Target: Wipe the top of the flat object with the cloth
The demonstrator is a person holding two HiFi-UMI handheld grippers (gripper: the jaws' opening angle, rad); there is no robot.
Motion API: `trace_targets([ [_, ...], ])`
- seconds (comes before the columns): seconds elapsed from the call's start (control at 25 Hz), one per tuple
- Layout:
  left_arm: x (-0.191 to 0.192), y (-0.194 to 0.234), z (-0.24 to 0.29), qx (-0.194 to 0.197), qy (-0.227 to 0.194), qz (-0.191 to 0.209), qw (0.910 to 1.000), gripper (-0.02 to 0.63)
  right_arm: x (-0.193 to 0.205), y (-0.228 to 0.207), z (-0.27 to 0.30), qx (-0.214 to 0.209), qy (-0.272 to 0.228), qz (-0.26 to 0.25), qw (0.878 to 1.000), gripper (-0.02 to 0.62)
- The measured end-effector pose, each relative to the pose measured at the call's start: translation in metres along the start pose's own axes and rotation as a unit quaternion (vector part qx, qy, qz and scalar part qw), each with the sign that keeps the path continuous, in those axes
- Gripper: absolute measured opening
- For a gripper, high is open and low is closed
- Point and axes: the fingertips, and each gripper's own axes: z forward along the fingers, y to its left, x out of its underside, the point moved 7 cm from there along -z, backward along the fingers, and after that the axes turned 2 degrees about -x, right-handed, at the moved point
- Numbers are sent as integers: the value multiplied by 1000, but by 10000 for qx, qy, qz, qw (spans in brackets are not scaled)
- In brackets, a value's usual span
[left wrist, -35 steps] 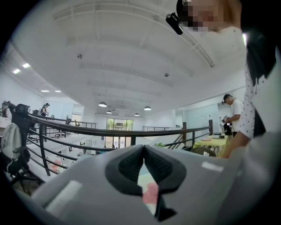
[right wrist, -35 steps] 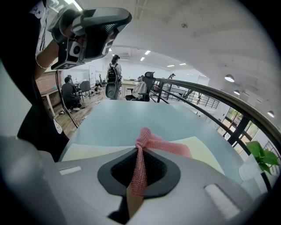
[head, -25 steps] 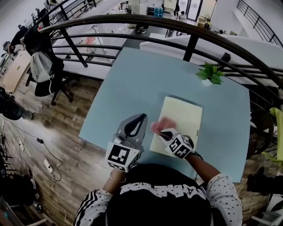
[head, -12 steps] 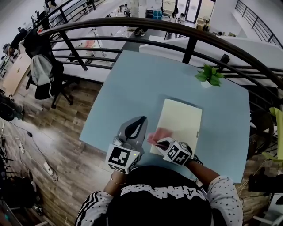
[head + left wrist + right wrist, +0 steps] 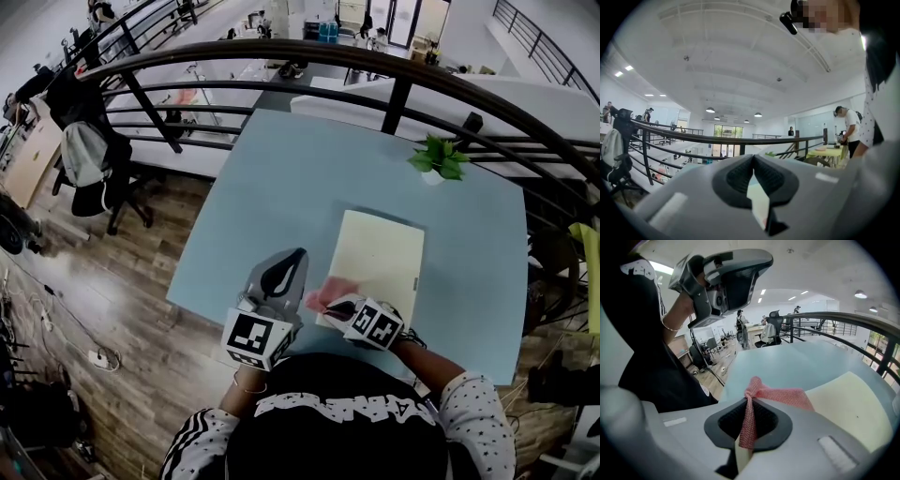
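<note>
A cream flat object (image 5: 380, 258) lies on the light blue table (image 5: 281, 178), right of centre. My right gripper (image 5: 330, 302) is shut on a pink cloth (image 5: 323, 291) at the object's near-left corner. In the right gripper view the cloth (image 5: 778, 396) runs from between the jaws onto the table beside the cream flat object (image 5: 848, 408). My left gripper (image 5: 299, 252) hovers just left of the object, shut with nothing in it. It shows raised at the upper left of the right gripper view, left gripper (image 5: 736, 273). The left gripper view looks out over the railing.
A small potted plant (image 5: 433, 157) stands at the table's far right. A dark curved railing (image 5: 403, 89) runs behind the table. The table's left edge drops to a wooden floor with a chair and jacket (image 5: 89, 150).
My right gripper has drawn the pink cloth back toward me and to the left, from the flat object's top to its near-left corner. The left gripper has stayed nearly still.
</note>
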Motion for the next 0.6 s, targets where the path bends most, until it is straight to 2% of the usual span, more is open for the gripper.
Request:
trace_targets([
  [0.12,-1,0,2,-2,-19,5,10000,0,-6,-13,-13,198,-381,218,9988,14],
  [0.28,0,1,3,-35,-27,9,10000,0,-19,-42,-42,880,-933,264,9914,14],
  [0.36,0,2,5,-48,-21,20,10000,0,-26,-61,-61,1338,-1256,299,9826,14],
  [0.48,1,3,7,-78,5,14,10000,0,-33,-92,-90,2114,-1685,303,9623,14],
  [0.6,3,5,7,-137,41,-21,9999,0,-34,-122,-114,2802,-1818,243,9422,14],
])
